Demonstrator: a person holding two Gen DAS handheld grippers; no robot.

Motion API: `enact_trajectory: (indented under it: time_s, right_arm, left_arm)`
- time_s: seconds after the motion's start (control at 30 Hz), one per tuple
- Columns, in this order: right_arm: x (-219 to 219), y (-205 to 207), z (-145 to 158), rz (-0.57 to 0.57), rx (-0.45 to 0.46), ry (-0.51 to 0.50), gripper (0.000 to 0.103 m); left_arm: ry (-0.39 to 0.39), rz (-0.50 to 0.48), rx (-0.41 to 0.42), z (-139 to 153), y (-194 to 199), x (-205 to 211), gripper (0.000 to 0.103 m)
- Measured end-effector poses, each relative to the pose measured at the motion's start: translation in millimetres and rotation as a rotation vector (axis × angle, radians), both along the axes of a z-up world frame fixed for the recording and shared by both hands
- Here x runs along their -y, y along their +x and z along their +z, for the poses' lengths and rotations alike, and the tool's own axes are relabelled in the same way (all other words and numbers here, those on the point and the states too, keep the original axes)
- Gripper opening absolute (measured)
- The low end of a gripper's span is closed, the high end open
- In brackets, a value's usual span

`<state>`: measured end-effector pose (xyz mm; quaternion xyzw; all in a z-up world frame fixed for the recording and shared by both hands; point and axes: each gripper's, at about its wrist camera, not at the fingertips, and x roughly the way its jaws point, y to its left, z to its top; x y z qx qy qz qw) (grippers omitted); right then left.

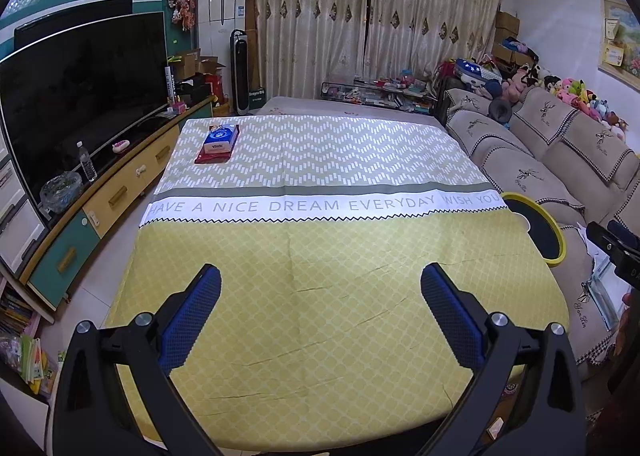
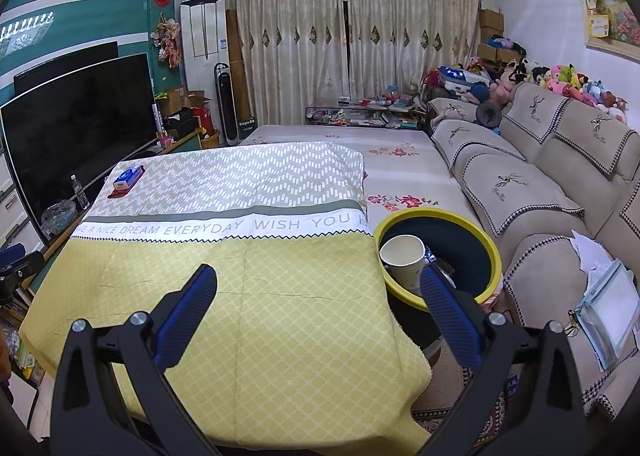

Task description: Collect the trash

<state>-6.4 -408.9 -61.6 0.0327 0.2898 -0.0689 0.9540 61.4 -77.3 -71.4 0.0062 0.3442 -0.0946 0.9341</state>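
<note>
Above a cloth-covered tabletop (image 1: 320, 296) in a crowded living room, two handheld claws poised with nothing in them. Left claw (image 1: 320, 312) spread wide over bare yellow cloth, blue pads well apart. Right claw (image 2: 318, 314) equally wide, its right finger (image 2: 448, 316) hanging in front of the yellow-rimmed bin (image 2: 486, 240) just beside the tabletop's right edge. Inside the bin, tilted against the near wall: a white paper cup (image 2: 402, 260), with some darker scraps behind it, too small to identify. On the cloth itself, no loose trash visible; only a blue tissue pack (image 1: 220, 138) resting on a red tray (image 1: 208, 158) at the far left corner, well apart from both claws.

Judged from this: collection probably near its end, or a fresh sweep just starting. Best practice for the step in hand: scan the whole cloth and its edges before any reach, since folds near the lettered white band (image 1: 304, 206) could hide small scraps. Worth treating the tissue pack as a keeper, not rubbish, unless clearly spent. For any find, approach from above with pads either side, close gently to avoid dragging the cloth, carry level, release only once well inside the rim. Risk worth noting: right finger close to the bin's edge, so a careless swing could tip it.
</note>
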Motion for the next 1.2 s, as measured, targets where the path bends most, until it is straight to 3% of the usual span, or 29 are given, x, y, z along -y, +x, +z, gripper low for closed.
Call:
enact_trajectory:
  time_s: [1.2]
  right_arm:
    - [3,1,-6,0.007,-0.01,0.007,0.097]
  left_arm:
    - [0.008,-0.025,-0.006,-7,0,13,0.099]
